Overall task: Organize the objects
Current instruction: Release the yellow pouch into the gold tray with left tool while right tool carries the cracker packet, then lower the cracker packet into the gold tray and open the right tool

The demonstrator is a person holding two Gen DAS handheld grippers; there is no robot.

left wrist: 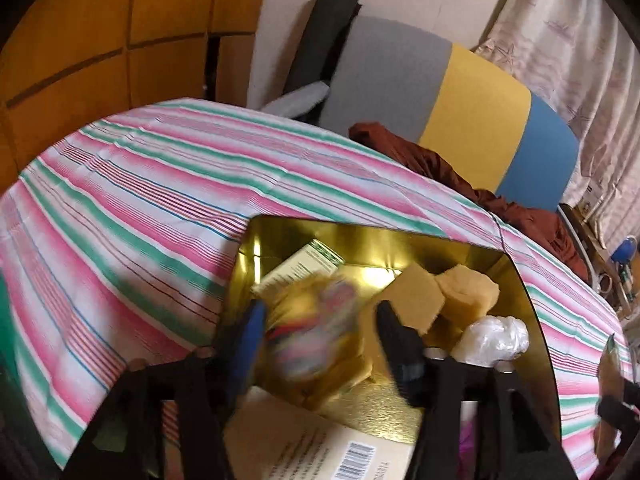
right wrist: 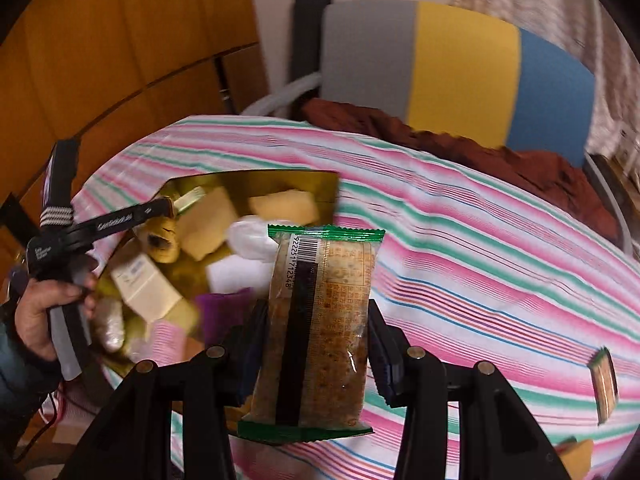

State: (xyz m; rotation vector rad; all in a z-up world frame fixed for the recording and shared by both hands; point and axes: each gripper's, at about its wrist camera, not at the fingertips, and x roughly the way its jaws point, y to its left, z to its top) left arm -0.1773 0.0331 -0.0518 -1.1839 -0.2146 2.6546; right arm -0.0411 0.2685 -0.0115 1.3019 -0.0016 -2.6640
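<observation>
Striped cloth covers the worktop. Ahead-left of the right gripper sits a gold tin. Its jaws clench a green-edged snack packet. Left gripper jaws stand released over the tin; a blurred colourful packet lies between them.

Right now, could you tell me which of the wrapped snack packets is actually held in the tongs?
The green-edged snack packet with the barcode, clamped upright in the right tongs. The other packet lies loose on the striped cloth, apart from either tongs.
</observation>
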